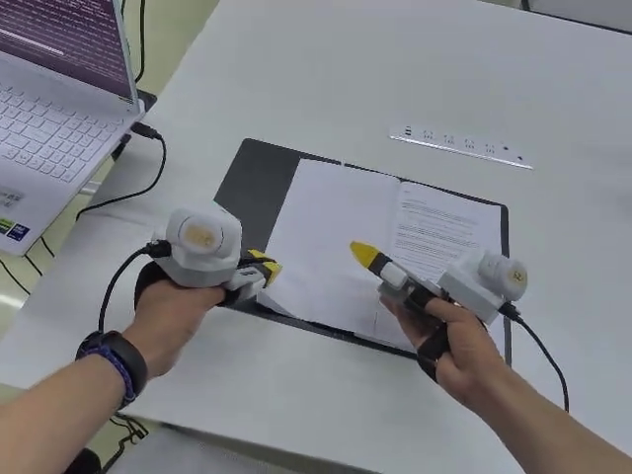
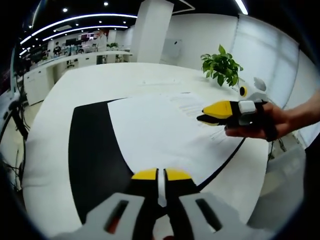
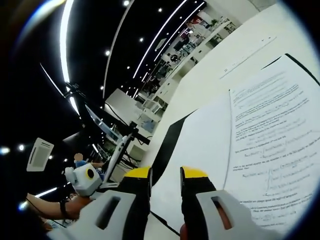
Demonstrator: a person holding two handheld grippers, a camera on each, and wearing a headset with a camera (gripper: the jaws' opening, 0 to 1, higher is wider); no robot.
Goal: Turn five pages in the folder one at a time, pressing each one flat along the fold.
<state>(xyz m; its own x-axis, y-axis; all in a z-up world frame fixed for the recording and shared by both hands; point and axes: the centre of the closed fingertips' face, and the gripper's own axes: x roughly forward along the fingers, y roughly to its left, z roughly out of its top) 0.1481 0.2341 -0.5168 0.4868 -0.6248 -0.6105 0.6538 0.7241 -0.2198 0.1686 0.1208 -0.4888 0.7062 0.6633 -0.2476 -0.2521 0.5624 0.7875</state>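
The black folder (image 1: 252, 183) lies open on the white table, with a blank white page (image 1: 331, 237) on its left half and a printed page (image 1: 444, 232) on its right. My left gripper (image 1: 261, 270) sits at the blank page's near left corner, low over the black cover (image 2: 92, 150). Its yellow tips (image 2: 161, 174) are shut with nothing seen between them. My right gripper (image 1: 363, 254) hovers over the pages near the fold, pointing left. Its jaws (image 3: 165, 173) stand a little apart with nothing between them. The right gripper (image 2: 215, 112) also shows over the paper in the left gripper view.
A white laptop (image 1: 49, 109) stands at the far left with a black cable (image 1: 138, 188) running toward the folder. A white power strip (image 1: 459, 146) lies behind the folder. A potted plant (image 2: 222, 67) stands farther off.
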